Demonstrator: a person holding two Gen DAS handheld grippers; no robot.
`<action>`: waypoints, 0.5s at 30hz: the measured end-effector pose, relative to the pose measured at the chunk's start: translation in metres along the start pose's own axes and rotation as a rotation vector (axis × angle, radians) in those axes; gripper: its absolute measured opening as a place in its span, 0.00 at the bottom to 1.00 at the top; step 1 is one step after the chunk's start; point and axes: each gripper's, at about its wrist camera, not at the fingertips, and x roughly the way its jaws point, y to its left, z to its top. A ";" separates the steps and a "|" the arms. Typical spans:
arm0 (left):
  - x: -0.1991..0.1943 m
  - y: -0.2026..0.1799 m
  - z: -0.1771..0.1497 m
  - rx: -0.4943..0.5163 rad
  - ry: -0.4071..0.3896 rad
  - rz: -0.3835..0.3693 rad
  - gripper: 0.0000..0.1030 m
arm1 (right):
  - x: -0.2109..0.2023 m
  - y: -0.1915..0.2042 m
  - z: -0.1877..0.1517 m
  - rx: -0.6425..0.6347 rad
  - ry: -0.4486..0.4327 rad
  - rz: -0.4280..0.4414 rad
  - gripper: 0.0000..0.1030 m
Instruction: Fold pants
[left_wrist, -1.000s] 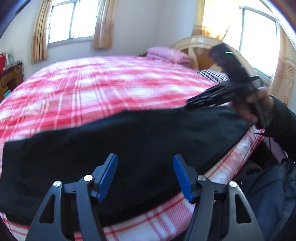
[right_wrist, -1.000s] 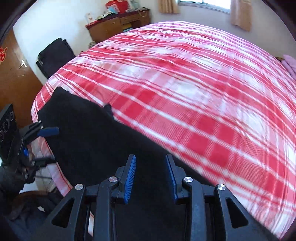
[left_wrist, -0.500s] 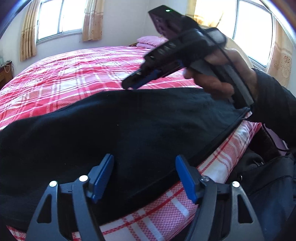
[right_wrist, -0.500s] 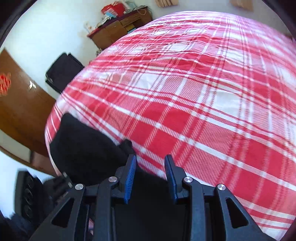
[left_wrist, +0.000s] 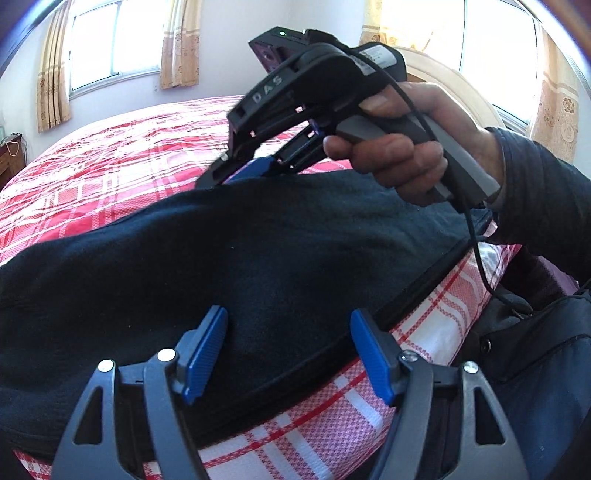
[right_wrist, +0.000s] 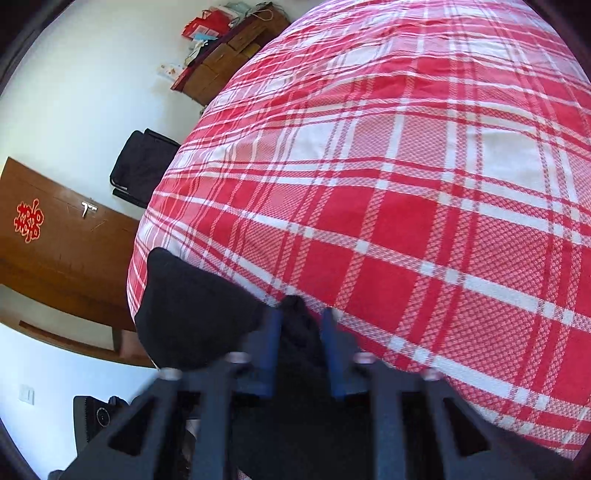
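Black pants (left_wrist: 258, 258) lie along the near edge of a bed with a red and white plaid sheet (left_wrist: 110, 166). My left gripper (left_wrist: 288, 347) is open, its blue pads just above the pants' near hem. My right gripper (left_wrist: 240, 173), held in a hand, reaches down onto the far edge of the pants at mid length. In the right wrist view the right gripper (right_wrist: 301, 328) is open by a narrow gap, with a small bump of the black pants (right_wrist: 192, 306) between its fingers.
The plaid sheet (right_wrist: 406, 184) stretches away over the bed. A wooden door (right_wrist: 55, 258), a black chair (right_wrist: 140, 166) and a wooden dresser (right_wrist: 229, 62) stand past the bed's left end. Windows with curtains (left_wrist: 110, 48) and a headboard (left_wrist: 454, 85) are at the back.
My right gripper has swung left over the pants and come down onto their far edge. The left gripper has moved slightly closer to the pants, still open.
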 end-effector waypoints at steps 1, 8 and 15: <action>0.000 0.000 0.000 0.004 0.000 -0.003 0.72 | -0.002 0.004 -0.001 -0.011 -0.011 -0.001 0.09; 0.001 -0.003 -0.002 0.023 -0.002 0.003 0.74 | -0.033 0.031 -0.006 -0.110 -0.166 -0.038 0.01; -0.004 -0.002 -0.002 0.011 -0.007 -0.012 0.76 | -0.023 0.011 -0.005 -0.082 -0.146 -0.139 0.01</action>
